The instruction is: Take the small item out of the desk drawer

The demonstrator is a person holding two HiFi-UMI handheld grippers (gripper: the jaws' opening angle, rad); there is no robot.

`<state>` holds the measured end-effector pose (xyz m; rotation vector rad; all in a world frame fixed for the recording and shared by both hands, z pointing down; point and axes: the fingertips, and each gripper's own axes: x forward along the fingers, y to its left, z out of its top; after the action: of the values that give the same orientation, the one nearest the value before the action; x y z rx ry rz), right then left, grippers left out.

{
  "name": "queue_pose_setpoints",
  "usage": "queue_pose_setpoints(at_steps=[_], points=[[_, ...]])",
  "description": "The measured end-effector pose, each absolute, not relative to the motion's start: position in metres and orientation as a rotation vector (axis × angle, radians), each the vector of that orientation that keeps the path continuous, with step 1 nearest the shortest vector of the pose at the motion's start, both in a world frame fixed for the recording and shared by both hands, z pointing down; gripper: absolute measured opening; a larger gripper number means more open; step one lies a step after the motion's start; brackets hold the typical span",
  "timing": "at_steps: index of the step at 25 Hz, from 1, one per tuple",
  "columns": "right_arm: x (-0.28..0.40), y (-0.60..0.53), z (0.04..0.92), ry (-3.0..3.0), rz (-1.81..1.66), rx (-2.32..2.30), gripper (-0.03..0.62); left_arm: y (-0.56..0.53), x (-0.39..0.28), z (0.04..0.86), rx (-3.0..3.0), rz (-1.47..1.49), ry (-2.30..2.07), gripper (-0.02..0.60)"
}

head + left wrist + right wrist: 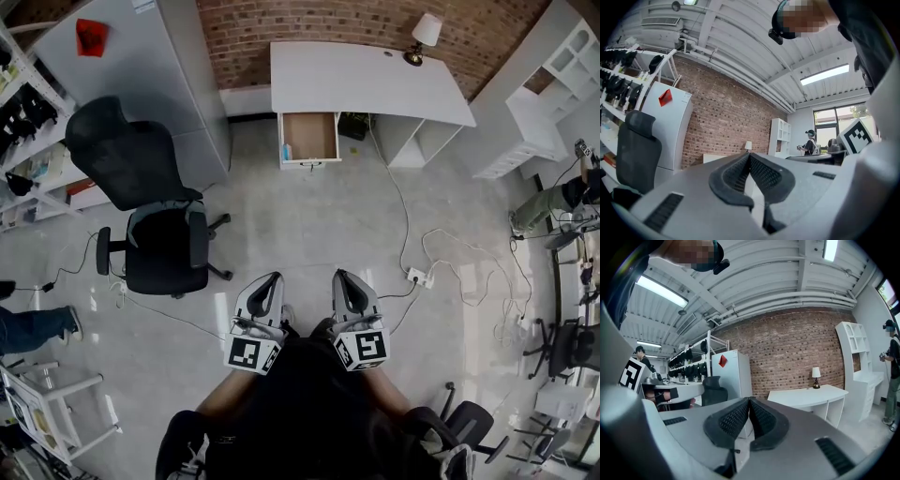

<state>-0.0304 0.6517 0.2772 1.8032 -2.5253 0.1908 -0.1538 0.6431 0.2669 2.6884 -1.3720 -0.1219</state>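
Both grippers held side by side, close to the person's body. Left gripper [272, 279] clenched, pads meeting tip to tip with nothing between them; right gripper [340, 276] likewise clenched and empty. Well ahead of both, across bare floor, stands the white desk [370, 75] with its drawer [310, 135] pulled open toward the grippers. A small bluish item [286, 151] lies at the drawer's left edge; its kind cannot be made out. Ahead and to the left of the left gripper stands a black office chair [155, 220].
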Motion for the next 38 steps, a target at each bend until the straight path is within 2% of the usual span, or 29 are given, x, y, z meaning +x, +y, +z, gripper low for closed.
queue_pose_setpoints(at_steps=[7,14,29,38], points=[[-0.050,0.625,0.285,-2.519,0.207,1.813,0.026,0.617,-0.166,0.279,2.681,-0.126,-1.331,0.009],[-0.037,0.555,0.293,-2.542,0.208,1.812,0.026,0.554,-0.157,0.292,2.661,-0.097,-1.348,0.009],[0.085,0.309,0.285,-2.628,0.183,1.689,0.026,0.324,-0.055,0.282,2.581,-0.024,-1.533,0.009],[0.124,0.208,0.302,-2.643,0.217,1.622,0.026,0.235,-0.029,0.318,2.482,0.085,-1.611,0.009]])
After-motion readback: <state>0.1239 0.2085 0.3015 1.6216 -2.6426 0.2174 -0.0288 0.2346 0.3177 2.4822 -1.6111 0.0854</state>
